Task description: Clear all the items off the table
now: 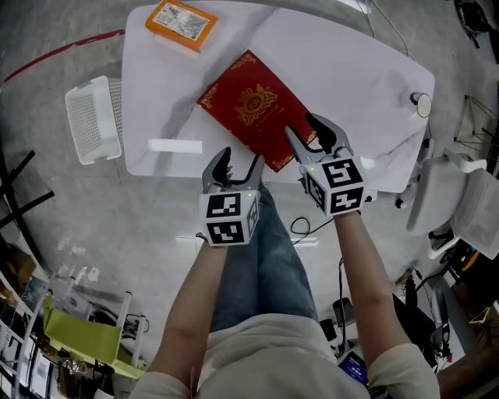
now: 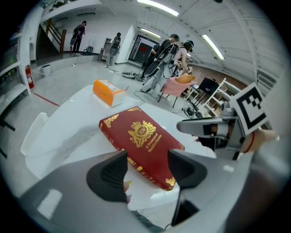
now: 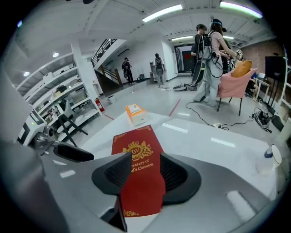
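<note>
Hovering both grippers over the near edge of the white tabletop (image 1: 335,70), I am lining up on the red book (image 1: 253,109). It is lying flat and skewed on the near half of the tabletop, with one corner pointing toward me and sitting close to the rim.

The left gripper (image 1: 240,160) is hanging just left of that corner. Its jaws are standing apart and grasping nothing, with the book's corner framed between them but untouched. The right gripper (image 1: 302,125) is poised over the book's right-hand edge. Its jaws are likewise released, and the cover is showing in the gap with no pad pressing on it.

An orange box (image 1: 182,23) is waiting at the far corner, well apart from the book. A white basket (image 1: 93,118) is standing off the tabletop's left end.

I am judging that a flat hardback is offering no purchase from above. Each pair of jaws should be meeting an edge side-on, one jaw over the cover and one beneath. Because the underside is resting on the surface, I am expecting to draw the near corner past the rim first. Closing both pairs at matched depth, either side of that corner, should be keeping the book level and its cover shut.
</note>
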The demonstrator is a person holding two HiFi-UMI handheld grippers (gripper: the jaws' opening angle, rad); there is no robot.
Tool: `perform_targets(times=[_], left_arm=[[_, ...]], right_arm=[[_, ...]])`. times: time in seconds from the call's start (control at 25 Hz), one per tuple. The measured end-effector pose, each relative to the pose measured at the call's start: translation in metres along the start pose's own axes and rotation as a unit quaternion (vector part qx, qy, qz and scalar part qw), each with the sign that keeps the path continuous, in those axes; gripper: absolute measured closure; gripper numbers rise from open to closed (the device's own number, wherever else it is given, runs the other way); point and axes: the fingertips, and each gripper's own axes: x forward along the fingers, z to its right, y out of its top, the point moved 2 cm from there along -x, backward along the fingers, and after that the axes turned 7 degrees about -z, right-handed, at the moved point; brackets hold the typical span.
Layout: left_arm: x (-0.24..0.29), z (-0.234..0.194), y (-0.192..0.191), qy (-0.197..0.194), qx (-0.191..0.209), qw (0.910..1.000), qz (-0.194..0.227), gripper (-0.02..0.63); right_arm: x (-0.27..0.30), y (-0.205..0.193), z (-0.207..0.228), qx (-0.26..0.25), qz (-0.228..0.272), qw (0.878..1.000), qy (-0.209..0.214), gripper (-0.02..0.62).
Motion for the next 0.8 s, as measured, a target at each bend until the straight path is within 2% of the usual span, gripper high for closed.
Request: perform_targets(times=[0.52, 0.8], left_arm=[[0.055, -0.009, -0.026, -0.028, -0.034, 0.9987, -0.027, 0.252], [0.075, -0.009, -0.029, -0.047, -0.040, 0.9975, -0.034, 0.219]], right_arm=[[0.050, -0.029, 0.021, -0.027, -0.033, 0.999, 0.022, 0.295], [0.072, -0.033, 0.027, -0.070, -0.050, 0.995, 0.043, 0.224]])
